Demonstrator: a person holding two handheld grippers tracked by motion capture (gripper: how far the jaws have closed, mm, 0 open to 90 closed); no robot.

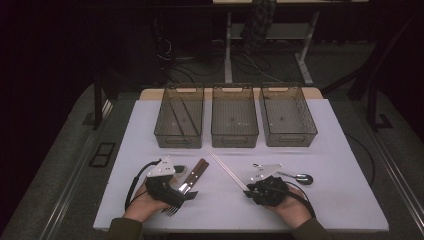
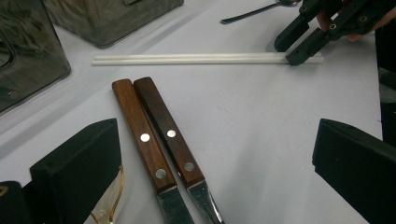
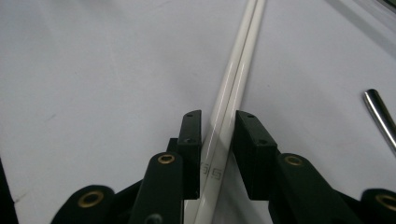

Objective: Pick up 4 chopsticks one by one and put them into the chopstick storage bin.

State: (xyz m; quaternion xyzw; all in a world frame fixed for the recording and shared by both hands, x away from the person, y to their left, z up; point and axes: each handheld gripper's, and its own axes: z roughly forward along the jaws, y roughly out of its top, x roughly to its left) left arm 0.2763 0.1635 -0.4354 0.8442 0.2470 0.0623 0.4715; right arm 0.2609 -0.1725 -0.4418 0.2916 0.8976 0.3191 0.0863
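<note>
The left gripper [image 1: 192, 194] rests near the front edge of the white table [image 1: 340, 200], held in the person's left hand [image 1: 145, 202]; its jaws stand wide apart with nothing between the pads, and in the left gripper view they flank two wooden-handled knives [image 2: 159, 140] lying side by side, touching neither; a fork [image 1: 171, 210] lies just beneath that gripper in the high view; to the right, a pair of white chopsticks [image 1: 227, 170] lies on the table, slanting from near the middle bin down toward the right gripper [image 1: 247, 193]; that gripper, in the person's right hand [image 1: 292, 207], has its jaws drawn in narrow around the near end of the chopsticks, and in the right gripper view the left pad touches the pair while the right pad sits just beside it, so a firm hold cannot be told; a metal spoon [image 1: 298, 177] lies just right of that gripper; along the far side stand three clear bins [image 1: 235, 137], the left one holding thin sticks.
</note>
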